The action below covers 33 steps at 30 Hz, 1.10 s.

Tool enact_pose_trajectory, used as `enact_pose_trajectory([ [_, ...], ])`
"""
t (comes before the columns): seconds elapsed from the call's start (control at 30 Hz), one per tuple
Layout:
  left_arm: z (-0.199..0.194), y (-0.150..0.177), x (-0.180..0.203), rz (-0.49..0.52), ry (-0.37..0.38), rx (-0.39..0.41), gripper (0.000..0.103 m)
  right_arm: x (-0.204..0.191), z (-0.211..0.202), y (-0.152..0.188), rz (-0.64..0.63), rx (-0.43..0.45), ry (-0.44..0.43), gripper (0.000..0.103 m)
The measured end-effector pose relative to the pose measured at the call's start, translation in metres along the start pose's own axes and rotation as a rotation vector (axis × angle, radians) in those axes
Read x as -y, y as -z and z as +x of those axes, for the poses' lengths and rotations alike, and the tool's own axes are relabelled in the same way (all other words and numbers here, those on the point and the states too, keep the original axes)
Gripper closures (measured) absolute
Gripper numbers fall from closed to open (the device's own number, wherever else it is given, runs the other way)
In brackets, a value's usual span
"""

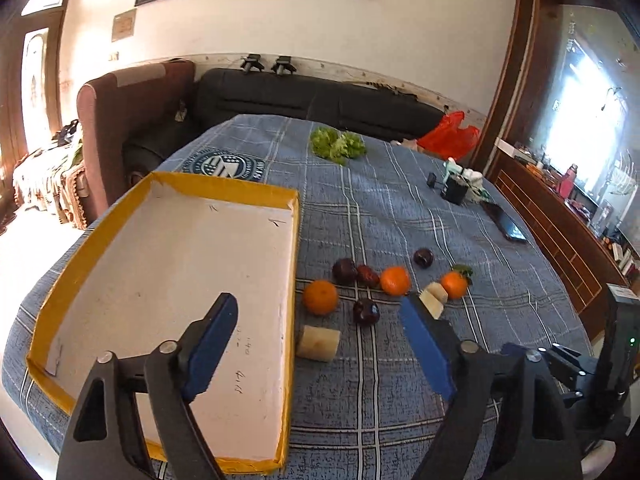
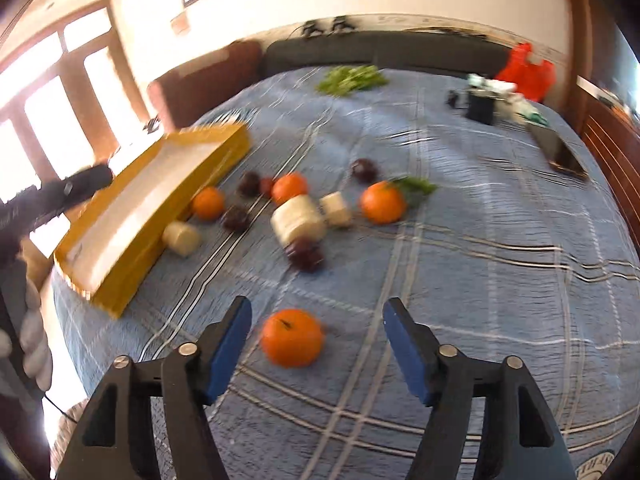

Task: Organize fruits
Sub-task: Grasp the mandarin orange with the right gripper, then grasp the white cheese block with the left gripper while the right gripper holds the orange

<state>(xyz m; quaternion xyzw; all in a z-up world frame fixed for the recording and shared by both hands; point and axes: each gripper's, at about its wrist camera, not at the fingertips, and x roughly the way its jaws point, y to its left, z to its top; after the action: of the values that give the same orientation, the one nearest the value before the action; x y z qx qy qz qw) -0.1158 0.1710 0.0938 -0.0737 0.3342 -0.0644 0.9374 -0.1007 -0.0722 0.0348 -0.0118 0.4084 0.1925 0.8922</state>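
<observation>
A shallow yellow-rimmed box (image 1: 294, 240) with a white floor lies on the blue plaid cloth (image 1: 360, 208), also in the right wrist view (image 2: 132, 256). Beside it lie oranges (image 1: 320, 297), dark plums (image 1: 366, 312) and pale cut chunks (image 1: 319, 344). My left gripper (image 1: 320, 308) is open and empty, above the box's right edge. My right gripper (image 2: 318, 312) is open and empty; an orange (image 2: 292, 337) lies on the cloth just beyond and between its fingers. Further oranges (image 2: 382, 202), plums (image 2: 306, 254) and a pale chunk (image 2: 298, 218) lie beyond.
Green lettuce (image 1: 338, 145) lies at the far side. A black phone (image 1: 506, 222), small black box (image 1: 454, 190) and red bag (image 1: 450, 136) are at the far right. A black sofa (image 1: 312, 96) and brown armchair (image 1: 120, 120) stand behind. The right gripper's body (image 1: 580, 364) shows in the left view.
</observation>
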Motion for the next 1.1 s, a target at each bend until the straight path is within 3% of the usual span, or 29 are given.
enact_pose_trajectory([
  [0.1,0.011,0.002,0.008,0.009,0.07,-0.046,0.033,-0.002,0.01,0.004,0.0,-0.029,-0.023,0.033],
  [0.27,0.034,0.003,0.032,0.059,0.126,-0.1,0.034,0.005,0.024,0.007,0.044,-0.082,-0.065,0.062],
  [0.47,0.07,0.003,0.066,0.17,0.19,-0.168,0.034,0.026,0.016,0.013,0.107,-0.066,-0.088,0.062],
  [0.5,0.076,0.003,0.071,0.181,0.195,-0.184,0.039,0.031,0.017,0.012,0.12,-0.066,-0.089,0.062],
  [0.57,0.091,0.002,0.079,0.192,0.212,-0.217,0.046,0.041,0.014,0.014,0.152,-0.063,-0.094,0.062],
  [0.77,0.125,-0.003,0.093,0.213,0.248,-0.278,0.047,0.049,0.018,0.009,0.194,-0.064,-0.137,0.062],
  [0.83,0.135,-0.001,0.096,0.23,0.25,-0.305,0.054,0.047,0.018,0.01,0.186,-0.065,-0.143,0.062],
  [0.87,0.141,0.001,0.097,0.239,0.246,-0.325,0.067,0.047,0.018,0.01,0.185,-0.064,-0.145,0.062],
  [1.1,0.143,0.002,0.095,0.225,0.264,-0.32,0.066,0.048,0.02,0.009,0.187,-0.064,-0.154,0.061],
])
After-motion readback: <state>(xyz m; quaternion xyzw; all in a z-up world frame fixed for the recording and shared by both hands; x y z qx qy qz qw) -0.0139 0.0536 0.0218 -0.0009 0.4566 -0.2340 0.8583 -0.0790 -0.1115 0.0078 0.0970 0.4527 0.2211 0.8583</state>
